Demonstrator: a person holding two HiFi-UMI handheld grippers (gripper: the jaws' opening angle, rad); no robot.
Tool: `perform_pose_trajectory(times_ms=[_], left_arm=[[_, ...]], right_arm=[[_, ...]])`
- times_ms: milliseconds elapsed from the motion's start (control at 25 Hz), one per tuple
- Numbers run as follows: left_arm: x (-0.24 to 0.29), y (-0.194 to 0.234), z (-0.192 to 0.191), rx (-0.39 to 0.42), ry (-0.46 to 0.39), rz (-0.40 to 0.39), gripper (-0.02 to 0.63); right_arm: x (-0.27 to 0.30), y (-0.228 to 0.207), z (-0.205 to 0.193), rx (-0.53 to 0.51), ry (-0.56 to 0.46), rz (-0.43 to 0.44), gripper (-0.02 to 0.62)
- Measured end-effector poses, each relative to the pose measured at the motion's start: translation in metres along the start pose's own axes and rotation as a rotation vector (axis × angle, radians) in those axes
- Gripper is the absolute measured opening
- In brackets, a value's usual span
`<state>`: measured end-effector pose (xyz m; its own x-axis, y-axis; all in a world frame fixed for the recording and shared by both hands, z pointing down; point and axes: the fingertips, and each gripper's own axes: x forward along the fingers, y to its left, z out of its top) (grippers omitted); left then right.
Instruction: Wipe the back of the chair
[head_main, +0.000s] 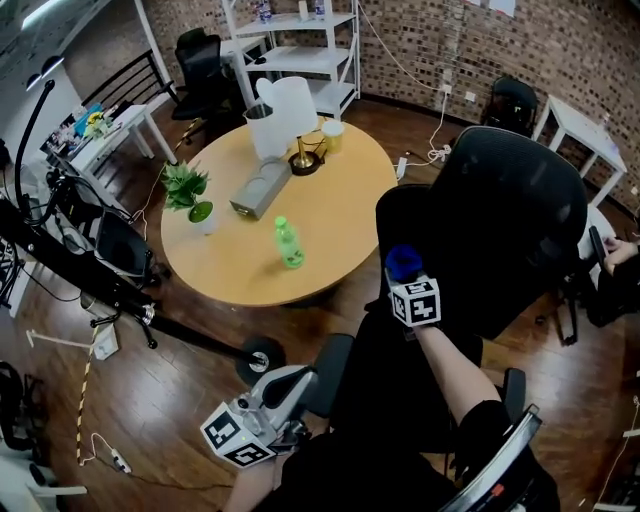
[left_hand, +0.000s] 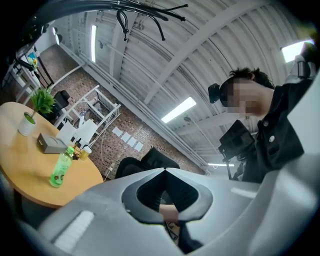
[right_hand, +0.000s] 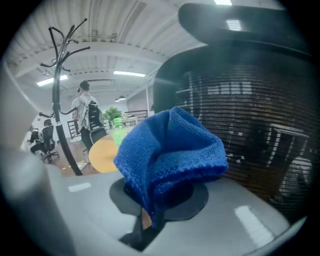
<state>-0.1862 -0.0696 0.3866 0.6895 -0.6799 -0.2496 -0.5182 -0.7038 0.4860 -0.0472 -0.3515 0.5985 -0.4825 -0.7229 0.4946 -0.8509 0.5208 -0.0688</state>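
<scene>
The black mesh chair (head_main: 510, 210) stands right of the centre in the head view, its back facing me. My right gripper (head_main: 405, 272) is shut on a bunched blue cloth (head_main: 403, 263), held at the lower left edge of the chair back. The right gripper view shows the blue cloth (right_hand: 170, 155) filling the jaws of that gripper (right_hand: 155, 210), with the dark mesh (right_hand: 250, 115) just to its right. Whether the cloth touches the mesh I cannot tell. My left gripper (head_main: 300, 382) hangs low at the bottom left, near the seat. In the left gripper view its jaws meet at the left gripper (left_hand: 164, 172), tilted upward and holding nothing.
A round wooden table (head_main: 340, 180) lies left of the chair, with a green bottle (head_main: 289, 243), a potted plant (head_main: 186, 190), a grey box (head_main: 260, 188) and a white lamp (head_main: 285, 115). A black stand (head_main: 120, 290) leans at the left. Another person's arm (head_main: 620, 270) is at the right edge.
</scene>
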Motion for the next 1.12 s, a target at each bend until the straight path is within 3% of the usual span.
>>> perform_pose_trajectory(times_ms=[160, 240, 440, 760, 1120], left_arm=[[0.003, 0.000, -0.003, 0.000, 0.008, 0.011, 0.005], [0.010, -0.002, -0.006, 0.000, 0.018, 0.000, 0.005], [0.028, -0.006, -0.018, -0.007, 0.048, -0.024, 0.005], [0.075, -0.027, -0.044, -0.030, 0.118, -0.135, 0.005], [0.122, -0.059, -0.080, -0.066, 0.199, -0.263, 0.005]], right_arm=[[0.013, 0.063, 0.004, -0.068, -0.031, 0.280, 0.052], [0.012, 0.066, -0.001, -0.021, -0.060, 0.333, 0.052], [0.006, -0.022, -0.057, 0.187, 0.013, 0.141, 0.052], [-0.061, -0.106, -0.099, 0.259, -0.019, -0.013, 0.052], [-0.150, -0.214, -0.148, 0.371, -0.015, -0.255, 0.052]])
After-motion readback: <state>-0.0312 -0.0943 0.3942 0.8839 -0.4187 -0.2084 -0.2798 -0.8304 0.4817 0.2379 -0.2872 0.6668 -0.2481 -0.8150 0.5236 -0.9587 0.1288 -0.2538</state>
